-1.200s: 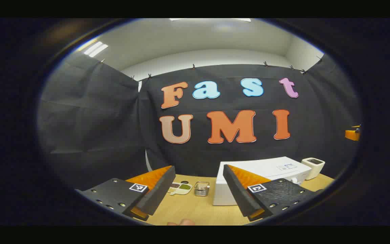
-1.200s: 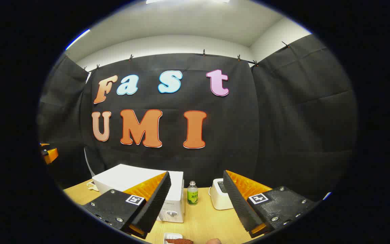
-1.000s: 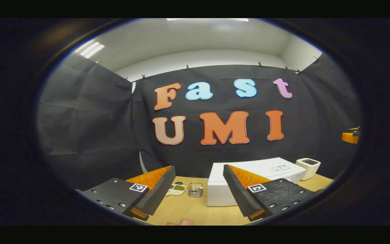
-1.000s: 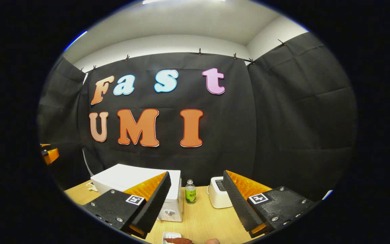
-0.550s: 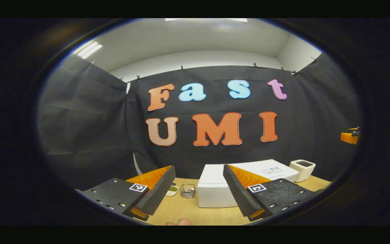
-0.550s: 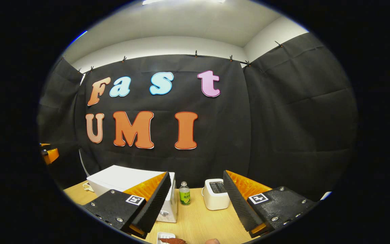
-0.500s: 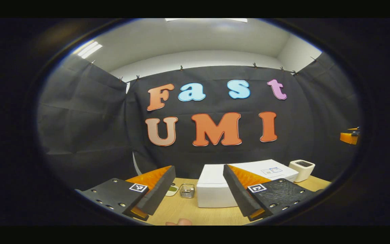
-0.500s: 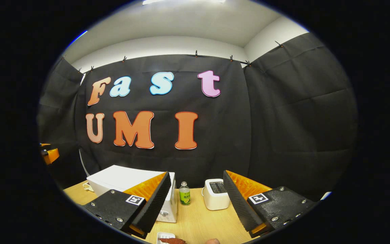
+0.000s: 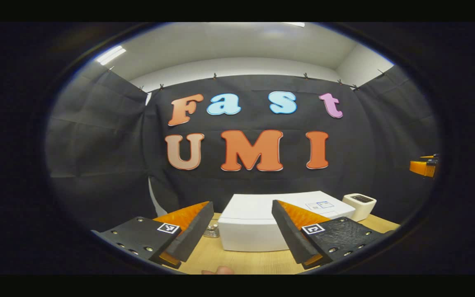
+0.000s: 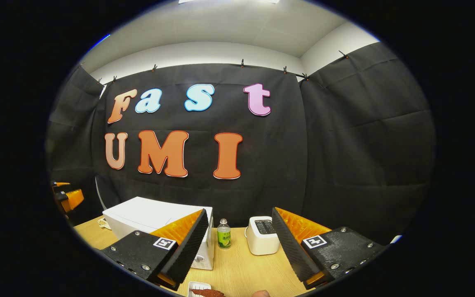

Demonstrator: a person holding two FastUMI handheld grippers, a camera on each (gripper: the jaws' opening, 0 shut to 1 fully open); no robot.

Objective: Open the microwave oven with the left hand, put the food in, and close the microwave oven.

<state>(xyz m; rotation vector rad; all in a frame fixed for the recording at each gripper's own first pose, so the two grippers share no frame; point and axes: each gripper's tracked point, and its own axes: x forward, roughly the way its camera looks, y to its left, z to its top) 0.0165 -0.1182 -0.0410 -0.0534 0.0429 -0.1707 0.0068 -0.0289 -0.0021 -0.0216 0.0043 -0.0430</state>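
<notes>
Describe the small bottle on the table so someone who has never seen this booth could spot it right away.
Start at the white microwave oven on the wooden table in the right gripper view. Just to its right, before the white toaster, stands the bottle, upright against the black cloth wall. It is the only clear, narrow thing there, with a green label and a pale cap, between two boxy white appliances.

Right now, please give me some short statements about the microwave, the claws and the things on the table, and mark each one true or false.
1. The microwave is white. True.
2. The left claw is shut on the microwave. False: it is open and holds nothing.
3. A bottle stands between the microwave and the toaster. True.
4. The right claw grips the bottle. False: it is open, apart from the bottle.
5. The table is wooden. True.
</notes>
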